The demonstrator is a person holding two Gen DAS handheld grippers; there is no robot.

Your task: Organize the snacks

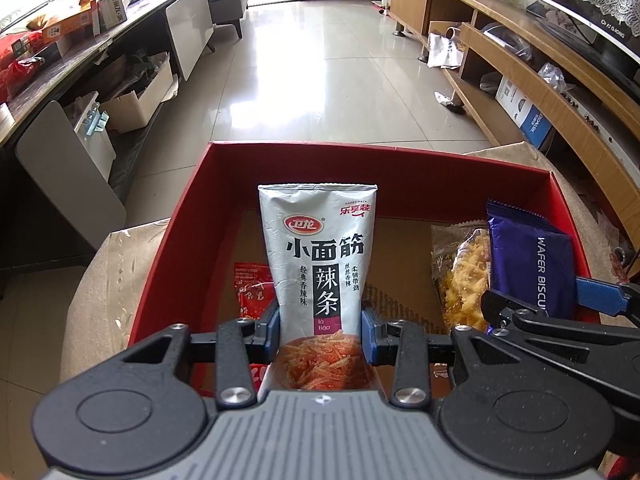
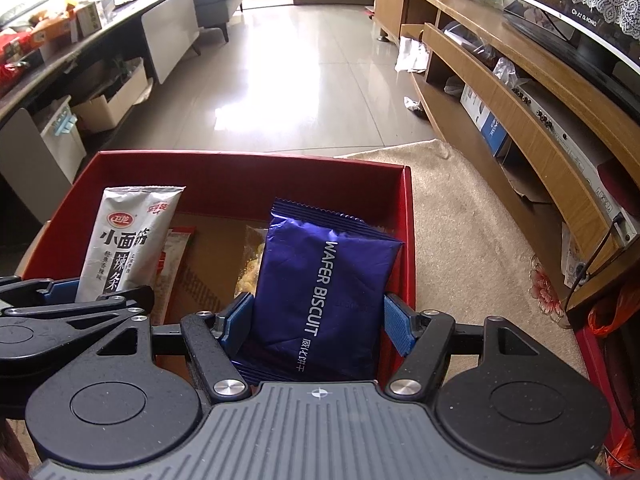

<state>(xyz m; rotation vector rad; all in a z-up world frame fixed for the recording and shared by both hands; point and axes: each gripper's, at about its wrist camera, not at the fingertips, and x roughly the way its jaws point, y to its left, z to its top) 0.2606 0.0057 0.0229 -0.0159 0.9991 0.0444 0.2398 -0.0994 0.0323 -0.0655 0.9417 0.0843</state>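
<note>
Two packs are up over the red box [image 1: 180, 208] at once, so the sorting looks part done, not finished.

Left wrist view first: the left tool [image 1: 320, 330] is clenched on the grey pack [image 1: 316, 256], its blue pads pinching the lower part. That pack stands upright above the box floor, long axis running away from the camera, sealed top edge toward the far wall, the printed picture of red strips down at the tool. Already lying in the box: a red packet [image 1: 252, 288] to its left and a clear bag of yellow crisps [image 1: 464, 276] to its right. Neither held pack is set down yet.

Right wrist view now: the right tool [image 2: 318, 320] grips the blue wafer pack [image 2: 324, 284] across its width, close to the box's right wall. It tilts slightly, long axis pointing away, crimped top edge farthest, lettering running along its length. My guess: both packs still need lowering and releasing. I can't tell if more snacks wait outside.
</note>
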